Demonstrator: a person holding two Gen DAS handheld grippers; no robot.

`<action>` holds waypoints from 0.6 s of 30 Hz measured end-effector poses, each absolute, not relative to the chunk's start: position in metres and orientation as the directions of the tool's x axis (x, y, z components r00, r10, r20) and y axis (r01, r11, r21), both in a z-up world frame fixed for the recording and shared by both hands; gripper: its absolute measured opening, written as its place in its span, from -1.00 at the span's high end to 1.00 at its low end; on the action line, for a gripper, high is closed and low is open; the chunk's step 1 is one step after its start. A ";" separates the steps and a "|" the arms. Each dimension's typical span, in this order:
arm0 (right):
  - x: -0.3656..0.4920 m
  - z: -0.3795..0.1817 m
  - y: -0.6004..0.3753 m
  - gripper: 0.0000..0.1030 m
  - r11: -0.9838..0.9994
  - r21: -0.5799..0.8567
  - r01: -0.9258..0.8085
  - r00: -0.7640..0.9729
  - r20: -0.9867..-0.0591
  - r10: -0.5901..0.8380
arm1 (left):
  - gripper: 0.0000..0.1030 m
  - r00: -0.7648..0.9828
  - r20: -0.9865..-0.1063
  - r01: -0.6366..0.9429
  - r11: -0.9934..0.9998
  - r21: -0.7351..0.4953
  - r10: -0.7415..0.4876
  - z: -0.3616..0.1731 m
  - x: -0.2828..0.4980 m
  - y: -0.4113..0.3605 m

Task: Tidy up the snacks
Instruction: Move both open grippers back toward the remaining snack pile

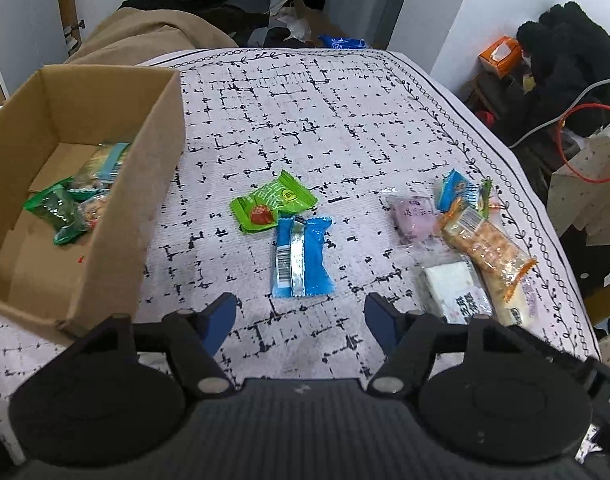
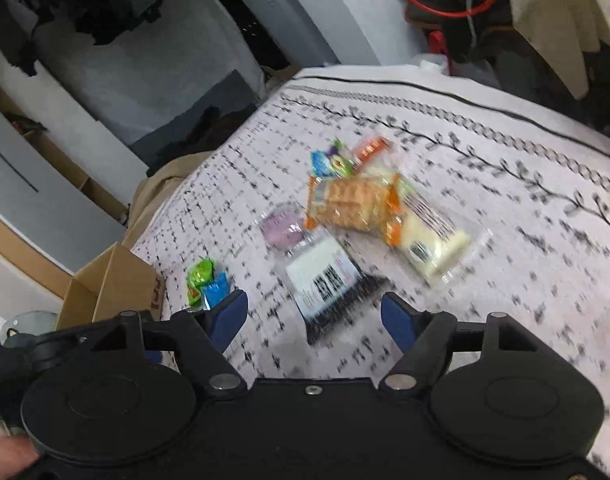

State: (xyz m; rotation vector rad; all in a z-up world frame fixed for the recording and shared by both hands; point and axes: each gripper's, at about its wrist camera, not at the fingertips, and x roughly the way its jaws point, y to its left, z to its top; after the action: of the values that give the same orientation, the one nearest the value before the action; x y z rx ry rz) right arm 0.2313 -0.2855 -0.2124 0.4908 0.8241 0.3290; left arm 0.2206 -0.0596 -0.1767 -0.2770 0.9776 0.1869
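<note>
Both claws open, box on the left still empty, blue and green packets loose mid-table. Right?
Not quite: the cardboard box is not empty. The left wrist view shows a few packets inside, including a green one. The rest holds: left claw and right claw are open, and the blue packet and green packet lie loose mid-table.

The cardboard box (image 1: 105, 184) at nine o'clock is matt brown paperboard with a rough cut rim, and the tablecloth (image 1: 305, 128) under it looks like matt woven cloth. The blue wrapper (image 1: 301, 258) and green wrapper (image 1: 273, 202) at the centre are glossy crinkled plastic film, the blue one with a silvery foil seam. At four o'clock the cracker pack (image 1: 487, 248) is clear shiny plastic, while the left gripper (image 1: 301, 316) is matt black plastic with smooth metal pivot pins.
</note>
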 end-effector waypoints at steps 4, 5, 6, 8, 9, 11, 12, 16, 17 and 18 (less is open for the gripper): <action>0.242 -0.211 -0.273 -0.42 0.869 0.473 -0.145 0.668 -0.601 0.439 | -0.32 0.549 -0.835 -0.274 0.952 -0.135 0.040 -0.186 0.228 -0.061; 0.245 -0.210 -0.270 -0.44 0.873 0.463 -0.155 0.670 -0.600 0.437 | -0.32 0.544 -0.838 -0.276 0.953 -0.124 0.049 -0.189 0.230 -0.061; 0.247 -0.211 -0.268 -0.46 0.874 0.458 -0.166 0.671 -0.596 0.440 | -0.32 0.538 -0.842 -0.282 0.951 -0.128 0.046 -0.192 0.232 -0.060; 0.252 -0.213 -0.263 -0.46 0.878 0.443 -0.182 0.666 -0.601 0.441 | -0.28 0.527 -0.849 -0.293 0.944 -0.150 0.029 -0.198 0.236 -0.057; 0.254 -0.214 -0.261 -0.47 0.883 0.431 -0.187 0.663 -0.607 0.437 | -0.26 0.525 -0.850 -0.298 0.943 -0.148 0.032 -0.201 0.238 -0.056; 0.257 -0.218 -0.257 -0.47 0.888 0.417 -0.196 0.654 -0.619 0.435 | -0.26 0.522 -0.852 -0.305 0.942 -0.142 0.040 -0.204 0.241 -0.054; 0.259 -0.220 -0.255 -0.47 0.889 0.412 -0.200 0.649 -0.624 0.435 | -0.25 0.518 -0.855 -0.310 0.940 -0.145 0.039 -0.206 0.243 -0.053; 0.260 -0.225 -0.253 -0.49 0.900 0.383 -0.210 0.646 -0.637 0.421 | -0.15 0.507 -0.861 -0.323 0.935 -0.149 0.038 -0.212 0.250 -0.051; 0.260 -0.225 -0.252 -0.49 0.901 0.380 -0.211 0.644 -0.639 0.420 | -0.15 0.506 -0.862 -0.325 0.934 -0.145 0.042 -0.212 0.252 -0.050; 0.260 -0.226 -0.252 -0.49 0.904 0.372 -0.213 0.643 -0.643 0.416 | -0.15 0.507 -0.861 -0.326 0.934 -0.145 0.043 -0.213 0.253 -0.050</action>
State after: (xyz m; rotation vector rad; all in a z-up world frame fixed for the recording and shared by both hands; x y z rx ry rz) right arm 0.2599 -0.2516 -0.2262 0.2736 0.7964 0.3630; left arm 0.2531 -0.0502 -0.2131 -0.3063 1.0190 0.2264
